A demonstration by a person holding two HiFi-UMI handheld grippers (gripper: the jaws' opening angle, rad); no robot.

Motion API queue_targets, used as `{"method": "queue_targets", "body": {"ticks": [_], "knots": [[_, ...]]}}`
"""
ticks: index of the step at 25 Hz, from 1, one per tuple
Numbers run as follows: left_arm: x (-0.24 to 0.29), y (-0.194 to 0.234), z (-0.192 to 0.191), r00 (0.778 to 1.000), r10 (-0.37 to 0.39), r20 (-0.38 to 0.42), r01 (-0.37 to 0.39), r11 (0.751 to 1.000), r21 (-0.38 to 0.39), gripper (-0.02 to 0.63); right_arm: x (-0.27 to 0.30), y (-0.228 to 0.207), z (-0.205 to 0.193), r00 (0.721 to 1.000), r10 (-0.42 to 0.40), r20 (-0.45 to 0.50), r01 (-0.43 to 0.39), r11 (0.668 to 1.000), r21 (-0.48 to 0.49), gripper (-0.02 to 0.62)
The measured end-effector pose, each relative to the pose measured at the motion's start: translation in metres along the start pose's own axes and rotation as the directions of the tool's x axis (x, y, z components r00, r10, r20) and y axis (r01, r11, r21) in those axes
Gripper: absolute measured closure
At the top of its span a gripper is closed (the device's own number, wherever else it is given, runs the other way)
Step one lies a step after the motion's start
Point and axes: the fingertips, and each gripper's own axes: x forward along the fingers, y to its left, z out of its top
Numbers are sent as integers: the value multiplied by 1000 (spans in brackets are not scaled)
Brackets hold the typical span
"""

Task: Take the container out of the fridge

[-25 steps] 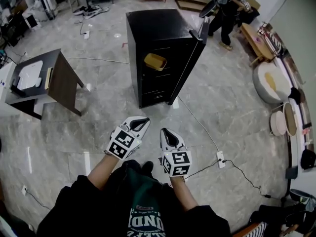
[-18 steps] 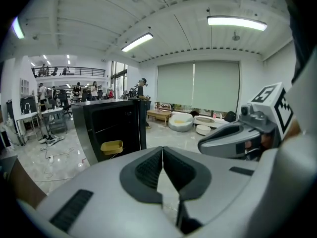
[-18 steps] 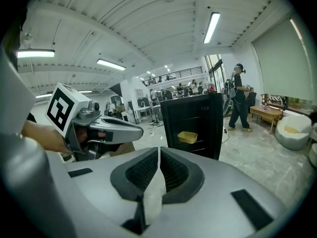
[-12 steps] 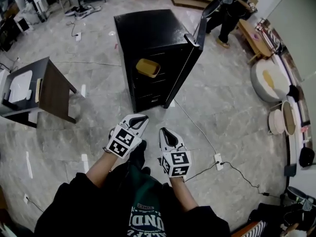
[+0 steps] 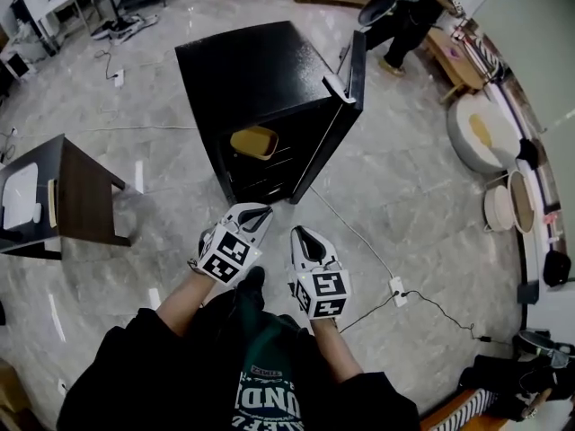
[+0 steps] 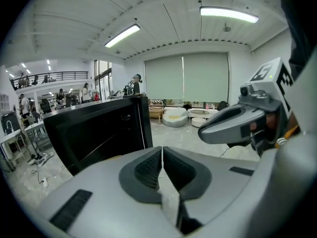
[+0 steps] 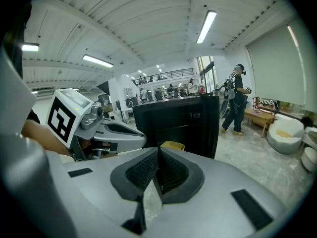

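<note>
Container (image 5: 254, 142), yellow, in open fridge (image 5: 260, 70); left tool (image 5: 257, 212) and right tool (image 5: 298, 235) pressed together.

Black fridge (image 5: 256, 70); yellow container (image 5: 253, 142); grey marbled floor (image 5: 404, 191); dark brown table (image 5: 83, 206).

Head count of the room

There was one black fridge (image 5: 256, 65), one yellow container (image 5: 253, 142), two grippers (the left gripper (image 5: 257, 214) and the right gripper (image 5: 300, 236)), one dark table (image 5: 85, 196), one white power strip (image 5: 398, 287) and one standing person (image 5: 409, 12).
</note>
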Motion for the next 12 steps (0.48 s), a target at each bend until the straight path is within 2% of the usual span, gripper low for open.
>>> {"method": "queue_targets", "body": {"ticks": [9, 10, 12], "knots": [[29, 22, -6, 999, -22, -50, 26, 995, 98, 588, 21, -12, 0, 998, -54, -13, 54, 998, 34, 558], [33, 22, -7, 998, -25, -57, 31, 994, 103, 577, 22, -14, -1, 998, -57, -13, 58, 998, 36, 558], [41, 21, -10, 997, -30, -75, 39, 992, 121, 516, 22, -18, -2, 998, -63, -14, 64, 997, 41, 558]]}}
